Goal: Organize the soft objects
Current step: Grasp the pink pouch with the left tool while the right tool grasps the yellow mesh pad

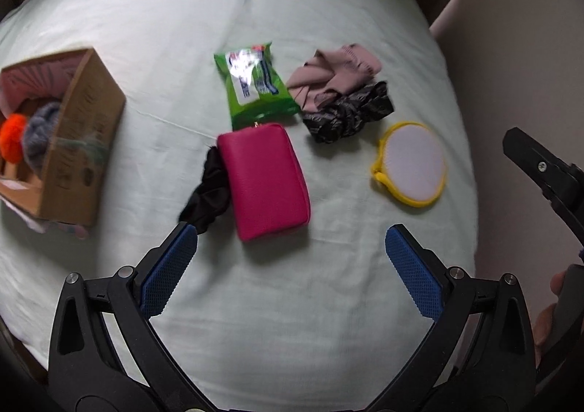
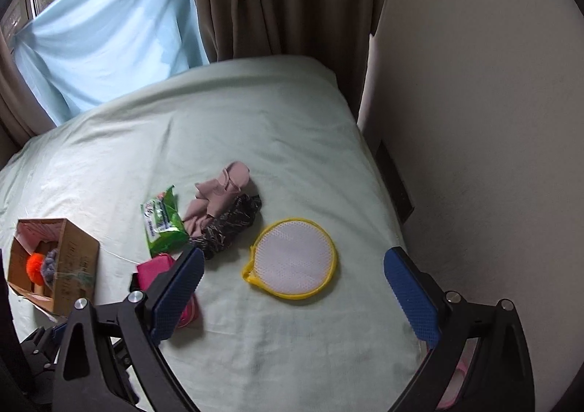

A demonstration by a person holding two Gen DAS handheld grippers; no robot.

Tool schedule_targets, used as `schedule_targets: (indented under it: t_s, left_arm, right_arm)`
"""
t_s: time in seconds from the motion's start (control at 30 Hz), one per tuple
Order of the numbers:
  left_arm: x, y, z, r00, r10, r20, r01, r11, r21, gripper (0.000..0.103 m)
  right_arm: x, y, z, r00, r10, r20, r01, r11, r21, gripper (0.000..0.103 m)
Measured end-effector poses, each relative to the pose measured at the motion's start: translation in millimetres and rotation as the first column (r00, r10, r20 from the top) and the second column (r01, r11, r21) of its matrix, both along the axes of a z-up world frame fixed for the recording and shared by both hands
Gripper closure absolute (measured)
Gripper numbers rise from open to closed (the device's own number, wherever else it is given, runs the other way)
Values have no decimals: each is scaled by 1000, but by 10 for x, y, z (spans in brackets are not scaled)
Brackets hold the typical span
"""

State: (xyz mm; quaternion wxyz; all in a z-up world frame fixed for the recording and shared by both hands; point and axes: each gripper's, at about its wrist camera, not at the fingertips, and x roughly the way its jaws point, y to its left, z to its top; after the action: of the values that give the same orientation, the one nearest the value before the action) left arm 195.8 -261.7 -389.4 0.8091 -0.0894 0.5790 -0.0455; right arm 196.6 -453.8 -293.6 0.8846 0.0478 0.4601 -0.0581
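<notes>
Sorting under way: cardboard box [image 1: 73,142] at bed [image 1: 292,320] left edge, part-filled; pink pouch [image 1: 264,180] mid-bed beside black scrunchie [image 1: 210,189]. Left gripper [image 1: 292,269] and right gripper [image 2: 294,288] fingers apart, empty. Next: descent onto pouch.

Glossy plastic wipes pack [image 1: 255,85], matt cardboard box [image 1: 82,142], textured pink pouch [image 1: 264,180]

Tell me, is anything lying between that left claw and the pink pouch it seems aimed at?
Nothing visible blocks it. The left gripper hangs open above bare sheet, and the pink pouch lies just ahead of it. A black scrunchie touches the pouch's left edge, close to the left finger, so it might get caught.
</notes>
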Motion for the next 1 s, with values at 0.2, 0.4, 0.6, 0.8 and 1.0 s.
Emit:
schedule_targets:
  t_s: [0.2, 0.4, 0.6, 0.8, 1.0]
  left_arm:
    - [246, -42, -541, 992, 70, -109, -72, 997, -11, 1]
    - [455, -82, -820, 986, 83, -146, -83, 997, 7, 2]
    - [608, -153, -986, 984, 84, -160, -77, 996, 44, 7]
    - [668, -125, -1105, 983, 87, -159, -78, 995, 64, 18]
    - [647, -133, -1117, 988, 72, -135, -61, 995, 84, 28]
  right_arm:
    - [302, -32, -421, 997, 47, -62, -48, 999, -15, 5]
    - [583, -64, -815, 990, 51, -130, -52, 999, -1, 5]
    - [783, -107, -1310, 975, 43, -218, -39, 999, 23, 5]
    - [846, -120, -1587, 968, 33, -250, -26, 999, 33, 5]
    - [863, -122, -1733, 967, 37, -252, -19, 997, 73, 5]
